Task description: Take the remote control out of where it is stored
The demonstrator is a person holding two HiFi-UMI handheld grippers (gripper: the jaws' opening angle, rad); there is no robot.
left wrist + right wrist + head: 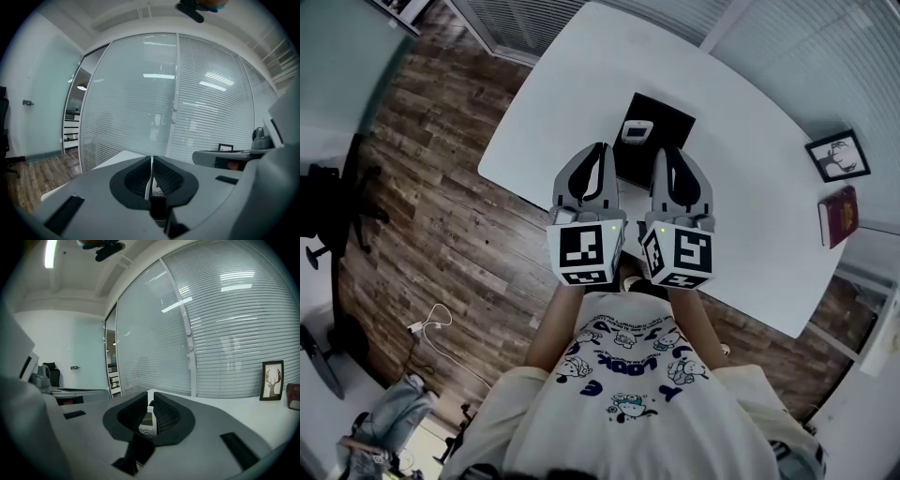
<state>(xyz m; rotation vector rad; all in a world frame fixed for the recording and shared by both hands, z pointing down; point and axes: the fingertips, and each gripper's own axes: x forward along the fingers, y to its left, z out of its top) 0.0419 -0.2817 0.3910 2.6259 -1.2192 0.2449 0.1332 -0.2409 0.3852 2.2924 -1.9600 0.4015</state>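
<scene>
The holder (666,122) sits mid-table (750,112), with the remote control (636,131) at the holder's left end. On the holder's near side, the left gripper (601,155) and right gripper (667,157) hang side by side above the table. Well to the holder's right a picture frame (837,155) stands, with a book (837,216) just nearer. Far left of the holder, off the table, there's a chair (323,211).

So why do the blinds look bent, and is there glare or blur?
Left gripper view: the wide-angle lens bows the white slatted blinds, and ceiling-light reflections streak the glass. Right gripper view: same bowing, dark corners, the black-framed deer picture is sharp. Head view: the white table is evenly lit.
</scene>
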